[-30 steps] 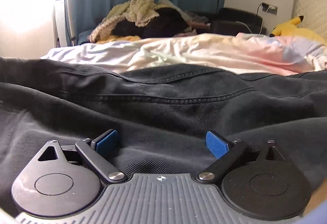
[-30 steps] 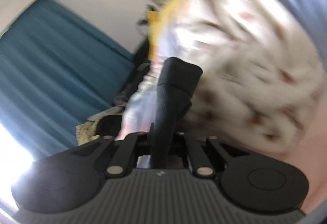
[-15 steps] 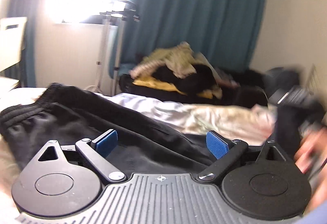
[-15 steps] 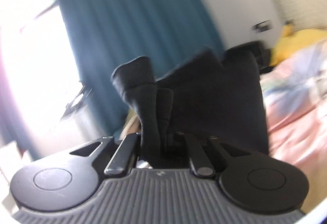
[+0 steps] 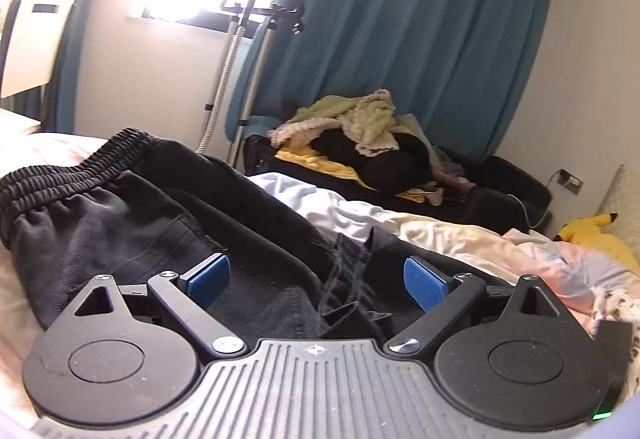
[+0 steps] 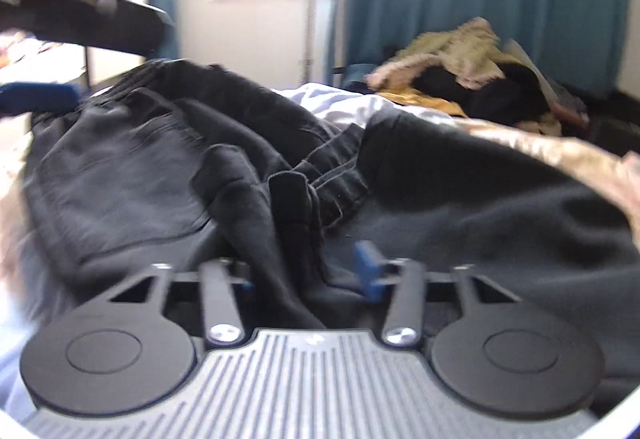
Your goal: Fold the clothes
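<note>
Black trousers (image 5: 132, 223) lie across the bed, their ribbed elastic waistband (image 5: 68, 163) at the far left. My left gripper (image 5: 316, 279) hovers low over the crotch seam, open, with nothing between its blue pads (image 5: 424, 283). In the right wrist view the trousers (image 6: 120, 175) fill the foreground. My right gripper (image 6: 308, 275) is open just above them. A raised fold of black cloth (image 6: 292, 223) stands between its fingers, and the right pad (image 6: 368, 271) is clear of it. The left gripper (image 6: 60, 15) shows blurred at the upper left.
A pastel sheet (image 5: 460, 235) covers the bed. Behind it, a heap of clothes (image 5: 360, 135) rests on a black couch. A garment steamer stand (image 5: 248, 51) rises before teal curtains (image 5: 420, 39). A yellow plush toy (image 5: 592, 235) lies far right, a pale chair (image 5: 36, 39) far left.
My right gripper swung a trouser leg over, came down onto the trousers and opened. My left gripper rose and turned left, still open, so the waistband came into view.
</note>
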`<state>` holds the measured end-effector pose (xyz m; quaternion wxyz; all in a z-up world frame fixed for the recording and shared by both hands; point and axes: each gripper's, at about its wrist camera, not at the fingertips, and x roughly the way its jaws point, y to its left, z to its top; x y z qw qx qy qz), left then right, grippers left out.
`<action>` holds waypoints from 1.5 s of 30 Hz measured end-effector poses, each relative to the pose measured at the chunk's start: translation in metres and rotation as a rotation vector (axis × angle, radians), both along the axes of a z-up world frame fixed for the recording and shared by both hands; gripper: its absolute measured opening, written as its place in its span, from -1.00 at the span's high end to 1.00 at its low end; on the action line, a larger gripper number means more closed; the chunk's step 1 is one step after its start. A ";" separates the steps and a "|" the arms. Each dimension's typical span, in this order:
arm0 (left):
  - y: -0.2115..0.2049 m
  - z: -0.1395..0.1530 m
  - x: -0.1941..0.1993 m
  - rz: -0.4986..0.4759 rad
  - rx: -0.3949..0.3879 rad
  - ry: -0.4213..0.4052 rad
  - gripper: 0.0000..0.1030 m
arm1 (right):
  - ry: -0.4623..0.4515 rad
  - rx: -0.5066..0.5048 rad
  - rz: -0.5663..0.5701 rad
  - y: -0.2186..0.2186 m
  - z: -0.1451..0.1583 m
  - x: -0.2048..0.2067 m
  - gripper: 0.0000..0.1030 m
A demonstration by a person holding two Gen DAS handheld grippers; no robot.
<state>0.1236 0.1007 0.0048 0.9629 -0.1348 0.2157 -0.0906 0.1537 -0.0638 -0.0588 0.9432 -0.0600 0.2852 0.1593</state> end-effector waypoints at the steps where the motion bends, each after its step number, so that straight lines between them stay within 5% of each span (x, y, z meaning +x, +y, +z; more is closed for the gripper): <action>1: -0.001 -0.001 0.000 -0.013 0.000 0.000 -0.85 | 0.006 0.008 0.022 -0.010 0.002 -0.011 -0.21; 6: -0.021 -0.011 0.002 -0.098 0.029 0.009 -0.83 | -0.049 0.009 0.016 -0.057 0.031 -0.061 -0.21; 12: -0.056 -0.038 0.010 -0.106 0.062 0.098 -0.24 | -0.095 0.058 -0.252 -0.124 0.038 -0.067 -0.17; 16: -0.072 -0.060 0.016 -0.081 0.165 0.167 -0.22 | -0.036 0.180 -0.411 -0.158 0.023 -0.045 -0.15; 19: -0.054 -0.084 0.029 -0.020 0.047 0.304 -0.20 | 0.038 0.183 -0.481 -0.171 0.006 -0.035 -0.18; 24: -0.046 -0.066 0.019 0.014 -0.022 0.232 -0.21 | 0.129 0.255 -0.539 -0.186 -0.011 -0.028 -0.22; 29: -0.060 -0.049 0.003 -0.024 -0.001 0.096 -0.31 | 0.110 0.389 -0.610 -0.203 -0.005 -0.028 -0.22; 32: -0.069 -0.045 -0.002 -0.038 0.017 0.065 -0.32 | 0.081 0.515 -0.664 -0.215 0.001 -0.039 -0.22; 38: -0.084 -0.037 -0.010 -0.062 0.062 0.010 -0.32 | 0.042 0.593 -0.664 -0.217 0.013 -0.051 -0.23; 45: -0.087 -0.062 0.021 0.037 0.004 0.194 -0.29 | 0.067 0.647 -0.660 -0.208 0.010 -0.056 -0.23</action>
